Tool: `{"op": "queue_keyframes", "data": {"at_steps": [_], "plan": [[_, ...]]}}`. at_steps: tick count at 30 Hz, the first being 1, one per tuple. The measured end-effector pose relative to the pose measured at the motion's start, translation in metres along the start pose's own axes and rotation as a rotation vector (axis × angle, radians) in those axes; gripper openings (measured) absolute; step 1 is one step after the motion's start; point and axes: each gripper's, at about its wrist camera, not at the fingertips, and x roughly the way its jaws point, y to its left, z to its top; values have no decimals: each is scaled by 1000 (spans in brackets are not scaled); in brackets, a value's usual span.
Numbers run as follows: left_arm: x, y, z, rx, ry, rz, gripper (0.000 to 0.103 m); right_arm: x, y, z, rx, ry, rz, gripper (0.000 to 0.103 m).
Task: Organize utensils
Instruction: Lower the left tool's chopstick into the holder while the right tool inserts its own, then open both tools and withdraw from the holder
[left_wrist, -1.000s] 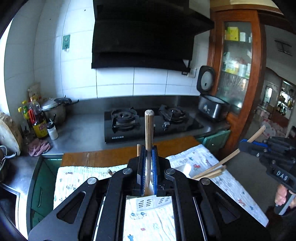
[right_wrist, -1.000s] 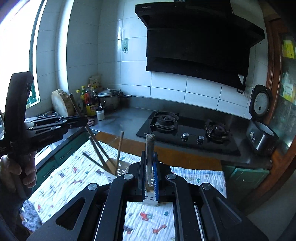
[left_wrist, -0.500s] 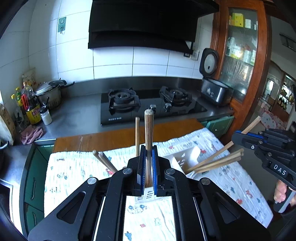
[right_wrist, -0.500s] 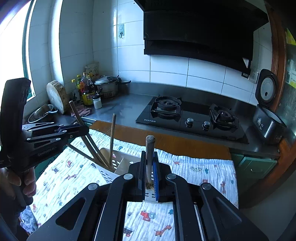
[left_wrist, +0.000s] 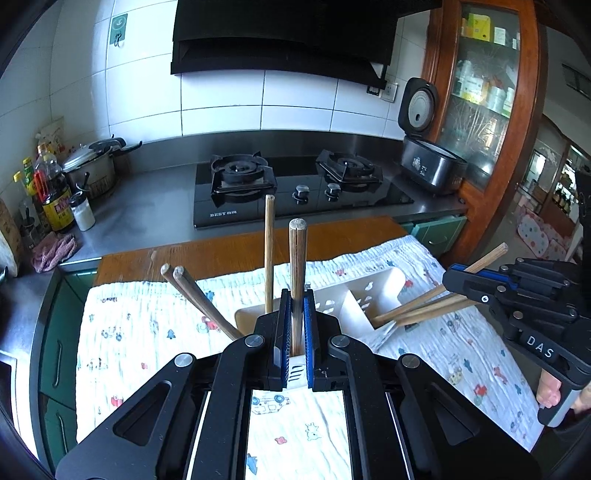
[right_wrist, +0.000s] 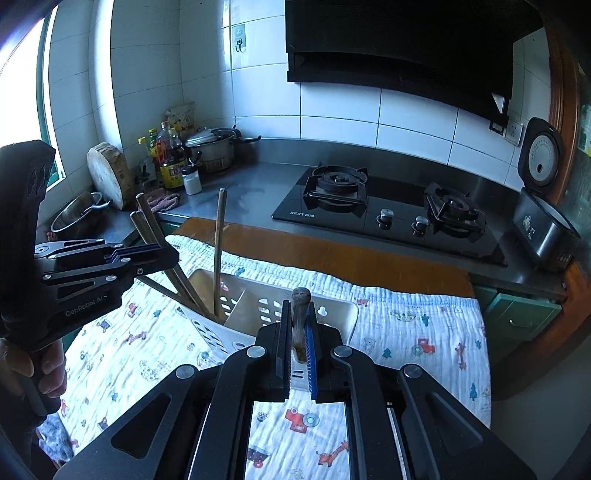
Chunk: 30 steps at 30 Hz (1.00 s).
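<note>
Now both grippers are down over the white utensil caddy (left_wrist: 373, 295), much lower than a second ago, when the caddy was barely peeking above the jaws in either wrist view. The left gripper (left_wrist: 296, 332) has its jaws pinched tight on a wooden chopstick (left_wrist: 297, 280), held upright, lower end hidden behind the jaws but seemingly at the caddy's near compartment. The right gripper (right_wrist: 298, 343) is likewise clamped narrow on another chopstick (right_wrist: 300, 306), blunt top showing just above the blue pads, the tip lost from sight down by the caddy rim.

What's changed? The caddy has swung up into full view on the printed cloth (left_wrist: 147, 332), and more sticks show: 1 standing chopstick (left_wrist: 269, 251) upright in the caddy and 2 leaning ones (left_wrist: 199, 299) angled out to the left. In the left wrist view the right gripper sits at the caddy's far end with several sticks (left_wrist: 424, 306) fanning out beside it, 1 of them passing through its jaws.

So my read: both hands have come down into the drop-in phase, each delivering a stick to its own compartment. Neither claw has let go yet. Next call is easing the jaws apart once the tips are properly inside; release early and a stick could tip out onto the cloth, so that's the danger.
</note>
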Motion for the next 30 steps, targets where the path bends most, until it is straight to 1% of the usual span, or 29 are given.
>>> {"op": "queue_keyframes", "data": {"at_steps": [9,12,15,16,17,19,21,22,23,24,25,27,28,30], "plan": [[1,0,-4,-4,10,1,6,3,1,-4,4,11,-7,9],[0,0,-4,-3,9,4,7,1,0,-5,2,1,-18,9],[-4,-1,-3,-4,1,0,10,-5,-1,-5,6,-5,-23,19],[-6,-2,-3,-3,-3,-5,11,-7,-2,-5,5,-11,-28,20],[-9,-3,-3,-3,-10,-1,16,-10,-2,-5,7,-17,-32,23],[-14,-5,-3,1,-18,1,23,-16,-3,-4,10,-27,-32,26],[-21,-7,-3,1,-29,7,32,-23,-3,-5,10,-42,-38,32],[-25,-9,-4,1,-36,8,35,-27,-4,-6,8,-48,-41,33],[-30,-10,-4,0,-43,7,41,-32,-3,-7,8,-57,-45,36],[-34,-11,-5,0,-52,7,43,-38,-3,-8,8,-69,-49,40],[-39,-12,-6,0,-61,6,43,-43,-3,-9,9,-78,-51,42],[-49,-14,-10,-1,-74,11,55,-54,-4,-13,12,-96,-52,48],[-53,-15,-12,-3,-80,19,56,-58,-3,-15,11,-103,-55,50],[-62,-17,-19,1,-87,22,61,-68,-1,-23,4,-125,-73,59]]}}
